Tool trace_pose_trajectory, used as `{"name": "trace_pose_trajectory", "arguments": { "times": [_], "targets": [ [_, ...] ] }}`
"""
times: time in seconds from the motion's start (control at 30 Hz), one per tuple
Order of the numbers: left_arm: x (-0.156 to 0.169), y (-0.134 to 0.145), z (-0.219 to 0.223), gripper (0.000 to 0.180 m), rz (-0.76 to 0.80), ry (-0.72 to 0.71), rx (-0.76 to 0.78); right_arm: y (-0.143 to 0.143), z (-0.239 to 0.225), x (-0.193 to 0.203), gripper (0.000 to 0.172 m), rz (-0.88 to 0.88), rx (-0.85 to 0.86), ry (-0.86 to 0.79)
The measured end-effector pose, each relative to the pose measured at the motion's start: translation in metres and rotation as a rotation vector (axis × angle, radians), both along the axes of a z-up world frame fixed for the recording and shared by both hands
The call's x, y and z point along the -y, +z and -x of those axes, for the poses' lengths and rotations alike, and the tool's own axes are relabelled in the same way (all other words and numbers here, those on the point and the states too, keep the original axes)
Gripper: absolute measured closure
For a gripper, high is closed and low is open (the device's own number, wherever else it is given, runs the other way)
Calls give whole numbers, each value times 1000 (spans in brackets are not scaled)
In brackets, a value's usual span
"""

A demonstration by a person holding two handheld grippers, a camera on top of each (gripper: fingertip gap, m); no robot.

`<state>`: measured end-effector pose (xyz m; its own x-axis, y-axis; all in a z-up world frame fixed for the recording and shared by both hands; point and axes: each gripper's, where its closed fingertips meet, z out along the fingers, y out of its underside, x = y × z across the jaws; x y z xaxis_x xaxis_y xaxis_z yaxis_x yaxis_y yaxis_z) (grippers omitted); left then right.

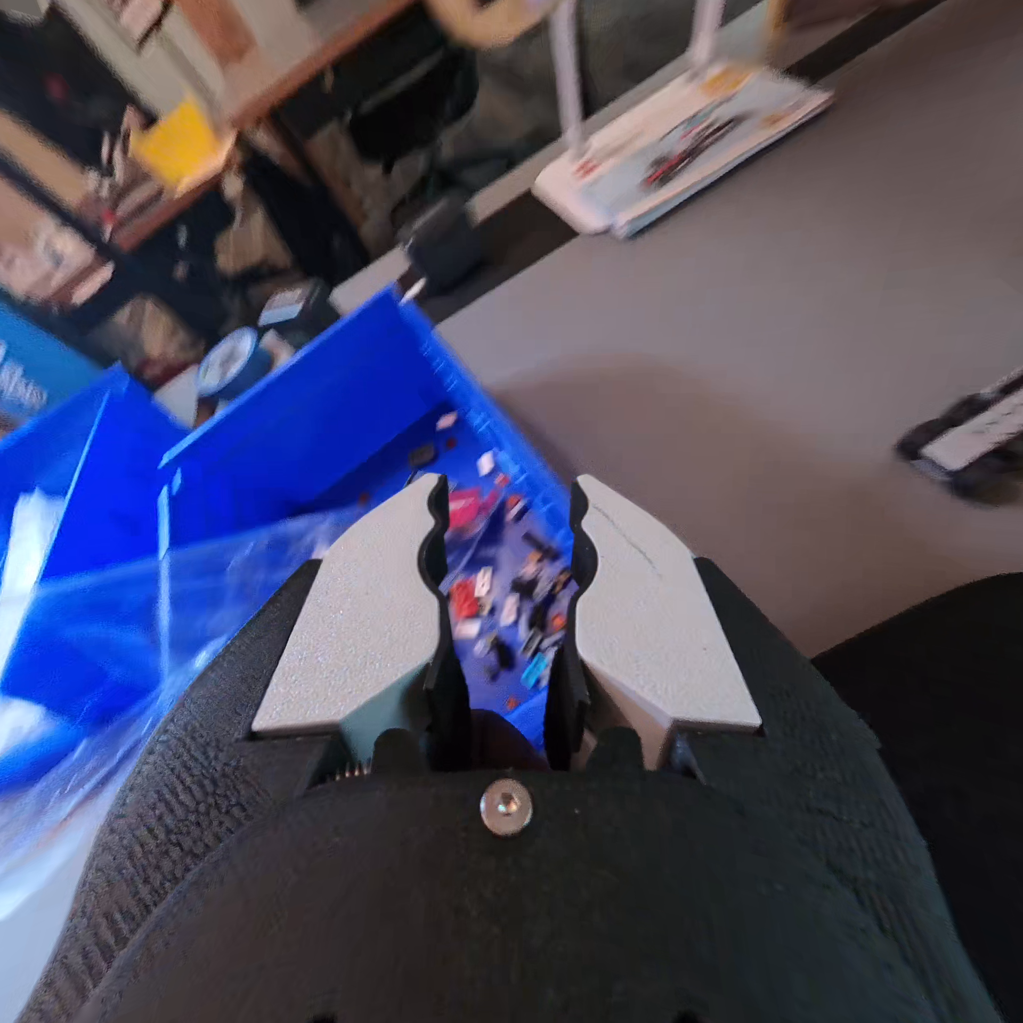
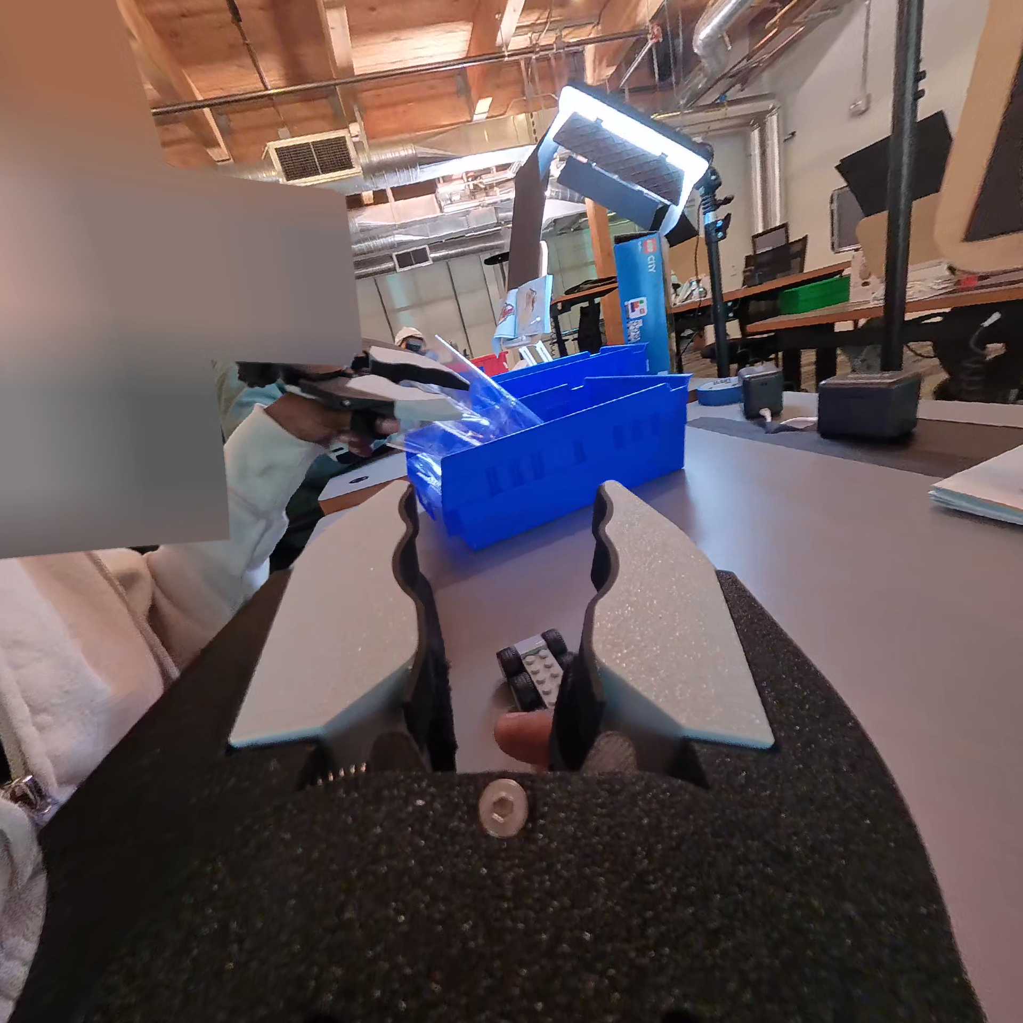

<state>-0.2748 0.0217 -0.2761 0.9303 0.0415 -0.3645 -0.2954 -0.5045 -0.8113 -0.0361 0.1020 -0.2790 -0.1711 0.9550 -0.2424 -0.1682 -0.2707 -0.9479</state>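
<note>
Big grey table (image 2: 802,553) stretching right across both views with loads of bare room on the right, blue bin (image 2: 559,470) parked mid-frame with its near wall just past the right gripper (image 2: 501,523), spread wide on nothing. Up at left, left gripper (image 1: 506,517) tilted over the bin rim, also parted, clear plastic bag (image 2: 470,409) hanging by its tips, pinch hard to tell. Lower centre, tiny grey wheeled brick piece (image 2: 534,667) sitting by the right finger.

Blue bin, grey table

Bin (image 2: 553,470) bright blue; table (image 2: 775,526) plain grey; small car (image 2: 534,670) grey with black wheels.
</note>
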Motion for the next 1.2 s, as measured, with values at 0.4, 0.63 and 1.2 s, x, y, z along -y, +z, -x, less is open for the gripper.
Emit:
{"name": "trace_pose_trajectory", "arguments": {
  "times": [0.4, 0.63, 1.2],
  "targets": [
    [-60, -100, -191, 130, 303, -830, 220, -17, -3, -9, 120, -63, 116, -34],
    [-51, -119, -202, 135, 331, -932, 158, -63, 1, 6, 125, -313, 422, 35],
    [-68, -97, -218, 71, 34, -924, 195, -77, -14, -31, 51, -503, 573, -163]
  ]
}}
